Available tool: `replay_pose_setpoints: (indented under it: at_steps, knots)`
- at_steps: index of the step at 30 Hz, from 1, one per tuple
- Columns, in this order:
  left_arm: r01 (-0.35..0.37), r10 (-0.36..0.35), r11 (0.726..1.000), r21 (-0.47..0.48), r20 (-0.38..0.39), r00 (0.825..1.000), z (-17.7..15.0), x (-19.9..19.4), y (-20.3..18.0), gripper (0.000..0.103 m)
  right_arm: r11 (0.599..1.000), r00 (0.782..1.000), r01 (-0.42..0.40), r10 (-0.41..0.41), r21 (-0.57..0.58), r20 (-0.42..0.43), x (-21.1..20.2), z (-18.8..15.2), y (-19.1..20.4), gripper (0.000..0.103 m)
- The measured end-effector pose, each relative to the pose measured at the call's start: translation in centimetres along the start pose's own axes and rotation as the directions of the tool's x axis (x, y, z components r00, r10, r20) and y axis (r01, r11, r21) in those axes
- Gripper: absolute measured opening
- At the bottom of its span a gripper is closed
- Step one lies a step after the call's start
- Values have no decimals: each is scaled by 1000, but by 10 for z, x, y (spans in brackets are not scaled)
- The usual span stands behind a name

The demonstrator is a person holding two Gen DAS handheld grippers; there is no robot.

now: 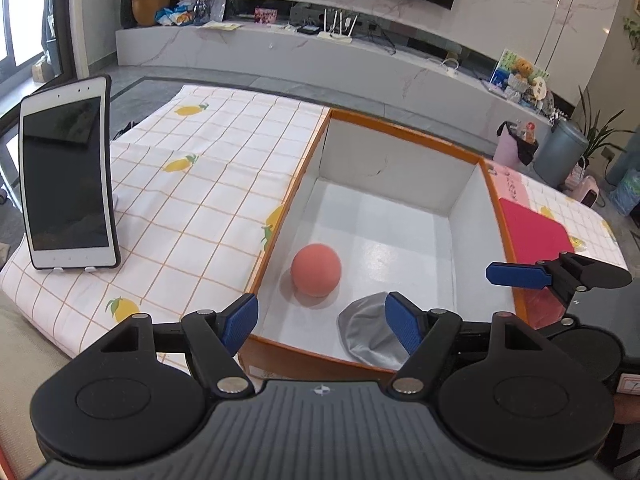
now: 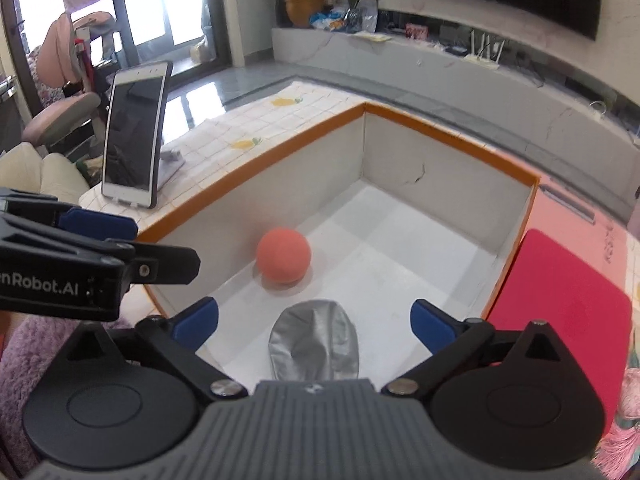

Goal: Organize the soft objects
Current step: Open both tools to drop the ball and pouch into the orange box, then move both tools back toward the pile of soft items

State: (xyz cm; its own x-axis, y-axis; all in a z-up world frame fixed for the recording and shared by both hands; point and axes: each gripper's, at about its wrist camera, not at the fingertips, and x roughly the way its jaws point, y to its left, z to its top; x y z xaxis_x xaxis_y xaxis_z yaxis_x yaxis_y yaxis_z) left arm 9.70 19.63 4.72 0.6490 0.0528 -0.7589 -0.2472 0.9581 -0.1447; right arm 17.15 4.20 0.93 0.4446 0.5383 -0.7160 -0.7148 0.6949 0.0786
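An orange-rimmed white box (image 1: 404, 128) (image 2: 452, 140) stands on the table. A salmon-pink soft ball (image 1: 316, 269) (image 2: 284, 255) and a crumpled grey soft pouch (image 1: 368, 332) (image 2: 314, 340) lie on its floor. My left gripper (image 1: 322, 322) is open and empty, above the box's near left corner. My right gripper (image 2: 314, 326) is open and empty, right above the grey pouch, apart from it. The right gripper also shows at the right in the left wrist view (image 1: 516, 274); the left gripper shows at the left in the right wrist view (image 2: 100, 220).
A tablet (image 1: 68, 172) (image 2: 134, 136) stands propped on the lemon-print tablecloth (image 1: 192, 184) left of the box. A red mat (image 1: 536, 232) (image 2: 560, 304) lies right of the box. A purple fluffy cloth (image 2: 24, 344) is at the near left.
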Motion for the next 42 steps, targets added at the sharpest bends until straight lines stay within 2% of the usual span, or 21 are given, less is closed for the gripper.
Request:
replay_pose_setpoints:
  at_steps: [7, 11, 15, 20, 25, 29, 33, 39, 42]
  knots:
    - [22, -22, 1000, -12, 40, 999, 2, -8, -1, 87, 1000, 1000, -9, 10, 18, -10, -2, 3, 2, 100]
    - [-8, 9, 1000, -4, 68, 998, 3, -15, -3, 87, 999, 999, -45, 45, 18, -27, -1, 3, 2, 100]
    - [-41, 40, 999, 6, 104, 994, 4, -27, -3, 87, 999, 999, -35, 35, 36, -26, -7, 3, 1, 100]
    - [-69, 67, 998, 7, 147, 987, 7, -45, -8, 87, 1000, 998, -5, 5, 5, 62, -35, 8, 5, 100]
    - [-65, 48, 996, 65, 232, 971, 13, -72, -27, 87, 1000, 989, 22, -22, 3, 143, -71, 11, 5, 100]
    - [-66, 30, 992, 109, 300, 953, 17, -92, -49, 87, 996, 977, 74, -81, 41, 198, -103, 9, 0, 100]
    - [-61, 12, 988, 139, 332, 943, 20, -102, -73, 87, 987, 961, 141, -155, 75, 231, -136, 4, -10, 100]
    - [-46, -27, 981, 191, 362, 932, 27, -112, -116, 87, 952, 925, 221, -274, 212, 263, -196, -11, -45, 100]
    - [-38, -47, 977, 211, 382, 923, 29, -115, -140, 87, 917, 893, 287, -361, 277, 269, -225, -23, -63, 100]
